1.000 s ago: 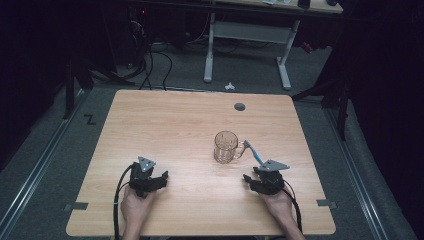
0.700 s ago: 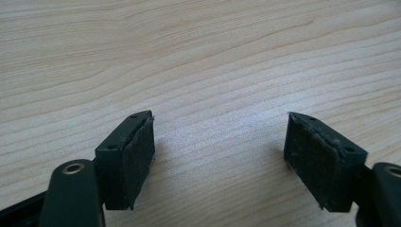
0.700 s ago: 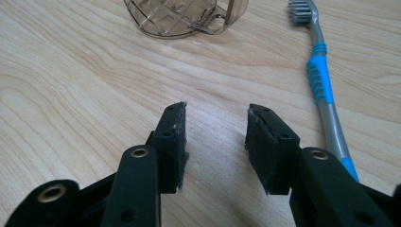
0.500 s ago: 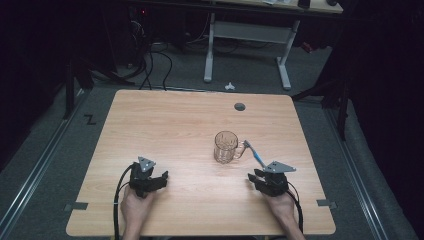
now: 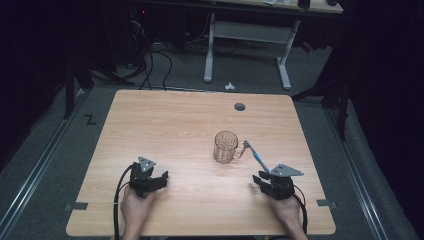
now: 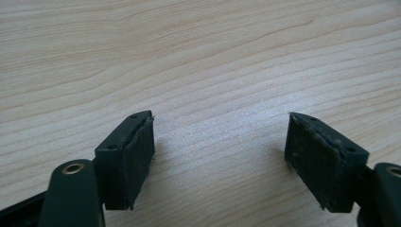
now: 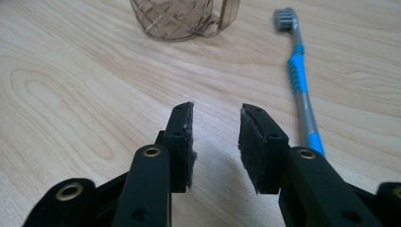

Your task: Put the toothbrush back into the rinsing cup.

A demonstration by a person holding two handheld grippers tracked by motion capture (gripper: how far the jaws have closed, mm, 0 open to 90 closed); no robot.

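Note:
A clear glass mug (image 5: pixel 226 146) with a diamond pattern stands upright right of the table's middle, its handle to the right. A blue and grey toothbrush (image 5: pixel 256 156) lies flat beside the handle, its bristle end nearest the mug. My right gripper (image 5: pixel 258 179) rests near the front right, just short of the toothbrush's handle end. In the right gripper view its jaws (image 7: pixel 216 127) have just been closing to a narrow gap with nothing between them; the toothbrush (image 7: pixel 299 75) lies right of them and the mug (image 7: pixel 182 19) ahead. My left gripper (image 5: pixel 161 178) (image 6: pixel 220 137) is open wide over bare wood at the front left.
The wooden table (image 5: pixel 165 120) has a round cable hole (image 5: pixel 240 106) near its far edge. A white desk frame (image 5: pixel 247 30) and cables stand on the dark floor beyond it, with a small white object (image 5: pixel 229 86) on the floor behind the table.
My right gripper has shifted slightly to the right, away from the mug. The left gripper, mug and toothbrush have stayed where they were.

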